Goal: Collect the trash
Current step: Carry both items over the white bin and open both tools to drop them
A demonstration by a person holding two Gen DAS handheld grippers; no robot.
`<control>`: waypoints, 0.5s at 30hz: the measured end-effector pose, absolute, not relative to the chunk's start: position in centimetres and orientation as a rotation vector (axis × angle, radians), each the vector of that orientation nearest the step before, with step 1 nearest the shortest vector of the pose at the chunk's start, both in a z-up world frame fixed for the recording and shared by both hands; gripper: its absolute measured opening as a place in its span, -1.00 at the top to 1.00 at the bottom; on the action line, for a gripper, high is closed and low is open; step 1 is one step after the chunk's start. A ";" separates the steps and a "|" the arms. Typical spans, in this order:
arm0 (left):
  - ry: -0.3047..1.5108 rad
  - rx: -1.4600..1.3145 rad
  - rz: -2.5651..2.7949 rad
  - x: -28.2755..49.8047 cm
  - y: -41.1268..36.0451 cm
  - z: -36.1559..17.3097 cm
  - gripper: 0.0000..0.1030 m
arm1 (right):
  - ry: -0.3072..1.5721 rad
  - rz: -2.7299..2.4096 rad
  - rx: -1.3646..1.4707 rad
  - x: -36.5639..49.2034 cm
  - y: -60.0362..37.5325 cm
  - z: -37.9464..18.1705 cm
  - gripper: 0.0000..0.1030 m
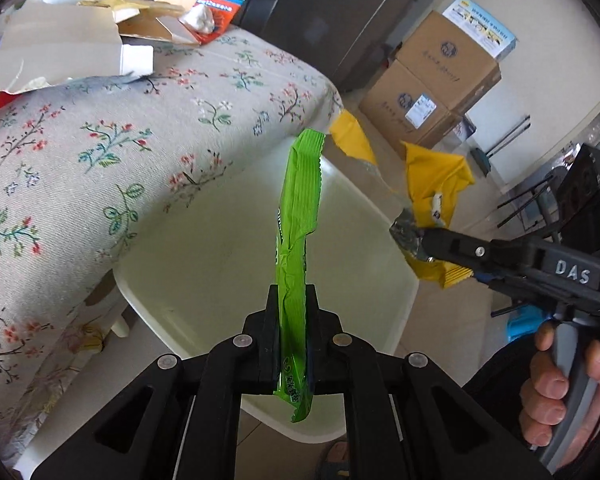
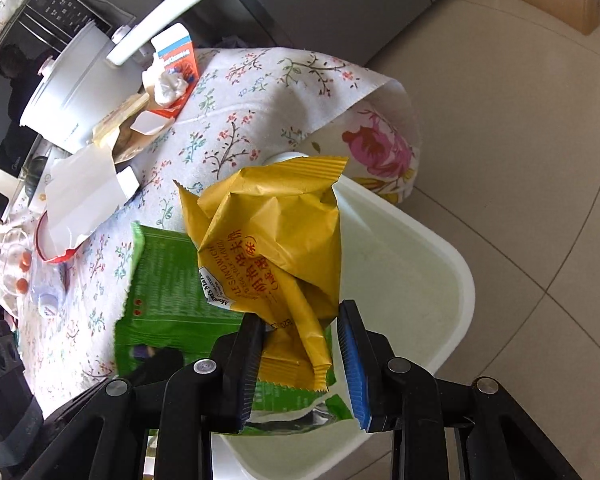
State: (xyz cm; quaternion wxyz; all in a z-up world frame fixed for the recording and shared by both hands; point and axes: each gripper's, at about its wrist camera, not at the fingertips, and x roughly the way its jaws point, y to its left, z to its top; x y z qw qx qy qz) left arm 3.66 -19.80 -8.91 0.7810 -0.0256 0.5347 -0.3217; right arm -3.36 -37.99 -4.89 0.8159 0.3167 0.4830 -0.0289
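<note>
My left gripper [image 1: 293, 312] is shut on a green snack wrapper [image 1: 298, 220], held edge-on above the white bin [image 1: 204, 240]. The green wrapper also shows in the right wrist view [image 2: 164, 292]. My right gripper [image 2: 300, 320] holds a crumpled yellow wrapper [image 2: 276, 232] over the bin [image 2: 420, 264]; its jaws stand a little apart with the wrapper between them. In the left wrist view the right gripper [image 1: 420, 240] pinches the yellow wrapper [image 1: 436, 176] beside the green one.
A table with a floral cloth [image 1: 100, 152] stands next to the bin. More trash lies on it: torn cardboard [image 1: 60, 52], a red and white carton [image 2: 176, 60], crumpled tissue [image 2: 172, 84]. A white pot [image 2: 68, 88] stands behind. Cardboard boxes [image 1: 432, 92] stand on the tiled floor.
</note>
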 end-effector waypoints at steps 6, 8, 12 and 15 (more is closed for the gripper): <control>1.169 0.070 -0.670 3.8 -21.1 -9.8 0.55 | 1.059 -0.060 0.663 -2.8 -37.7 -5.8 0.30; 1.166 0.036 -0.669 4.2 -20.5 -9.2 0.37 | 1.062 -0.063 0.666 -2.7 -37.8 -6.0 0.29; 1.125 -0.024 -0.642 4.8 -18.8 -7.3 0.05 | 1.067 -0.063 0.662 -2.3 -37.8 -6.2 0.29; 1.105 -0.068 -0.610 4.9 -16.8 -5.8 0.02 | 1.077 -0.059 0.658 -2.0 -37.4 -6.5 0.27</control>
